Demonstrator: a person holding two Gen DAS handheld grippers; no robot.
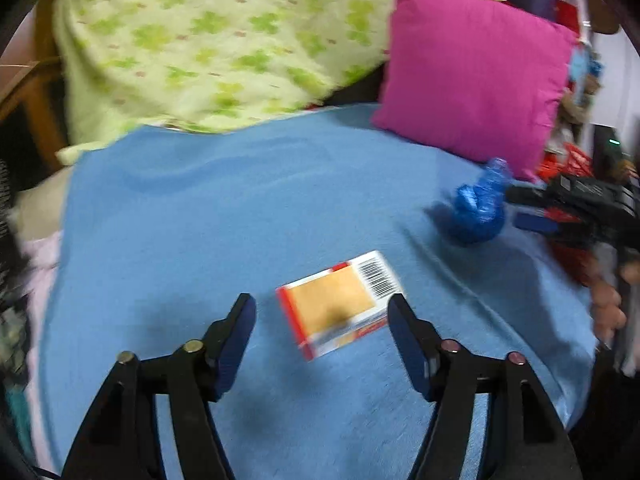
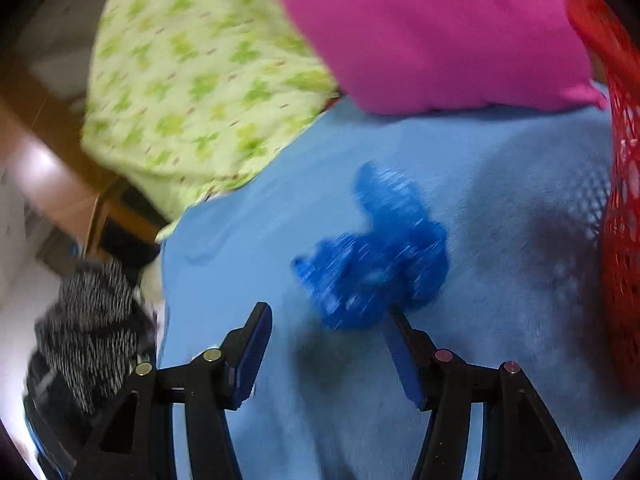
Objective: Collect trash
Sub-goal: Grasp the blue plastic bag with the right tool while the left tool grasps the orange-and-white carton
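Observation:
A small white, red and orange carton [image 1: 340,304] with a barcode lies on the blue blanket [image 1: 248,208]. My left gripper [image 1: 322,308] is open, its fingers on either side of the carton's near end, not touching it. A crumpled blue plastic wrapper [image 1: 478,206] lies further right; it also shows in the right wrist view [image 2: 376,252]. My right gripper [image 2: 328,314] is open just in front of the wrapper, its right finger at the wrapper's near edge. The right gripper [image 1: 520,208] also shows at the right edge of the left wrist view.
A pink cushion [image 1: 476,76] and a green-patterned quilt [image 1: 208,40] lie at the back of the bed. A red mesh basket [image 2: 616,200] stands at the right edge. A black-and-white garment [image 2: 92,328] hangs at the left. A wooden frame [image 1: 28,92] is far left.

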